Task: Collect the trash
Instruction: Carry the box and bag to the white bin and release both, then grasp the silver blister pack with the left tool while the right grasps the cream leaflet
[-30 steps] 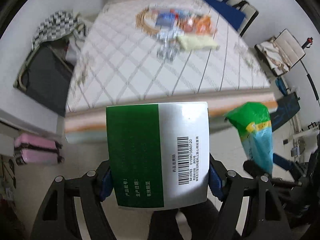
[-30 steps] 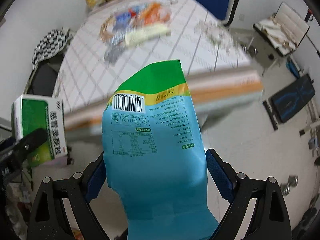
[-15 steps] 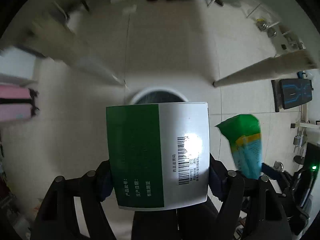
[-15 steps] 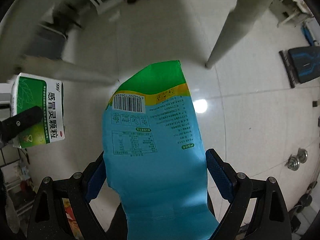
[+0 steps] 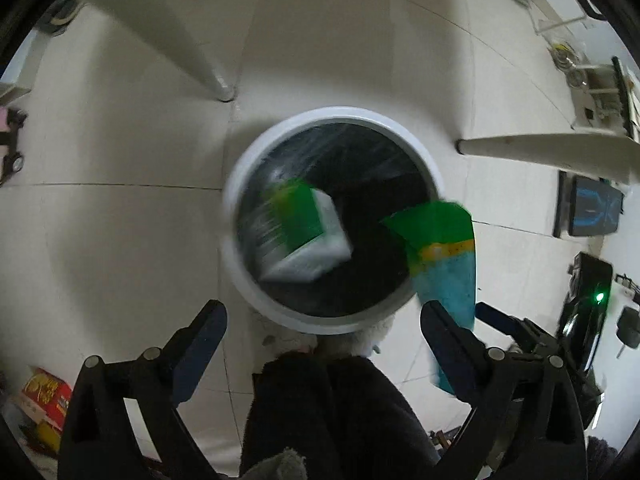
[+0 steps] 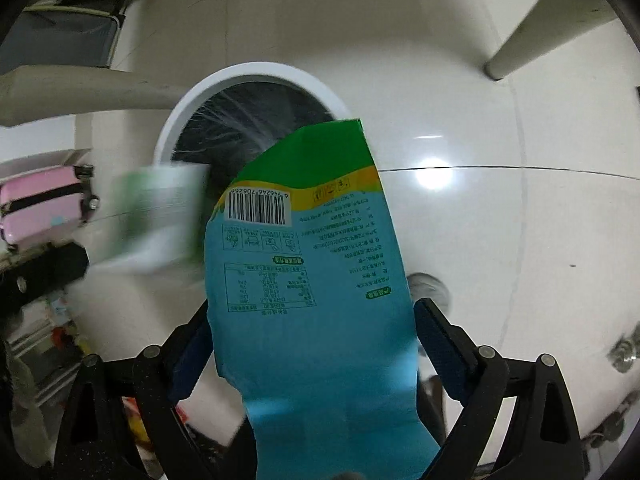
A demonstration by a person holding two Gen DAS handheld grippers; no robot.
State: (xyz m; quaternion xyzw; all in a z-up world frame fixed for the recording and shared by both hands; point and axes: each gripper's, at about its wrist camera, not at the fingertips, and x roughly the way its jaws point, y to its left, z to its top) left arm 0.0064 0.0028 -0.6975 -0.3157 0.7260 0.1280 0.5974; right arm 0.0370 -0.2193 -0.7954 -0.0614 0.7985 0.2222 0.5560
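A round white trash bin with a black liner stands on the tiled floor just beneath both grippers. My left gripper hangs above its near rim; its jaws are opening, with nothing between them. The green and white medicine box is blurred inside the bin's mouth; in the right wrist view the box is a smear by the bin. My right gripper points down at the bin's edge, jaws opening. The blue and green snack bag still lies between its pads, loose, its top over the rim. The left wrist view shows the bag too.
Pale table legs stand on either side of the bin. A person's dark trouser legs and fuzzy white slippers are right behind it. A pink suitcase sits left, a red box lower left, dumbbells right.
Both grippers dropped from table height to just above the bin. The left jaws spread and let the box fall into the bin. The right jaws widened and the bag has started to slide out.
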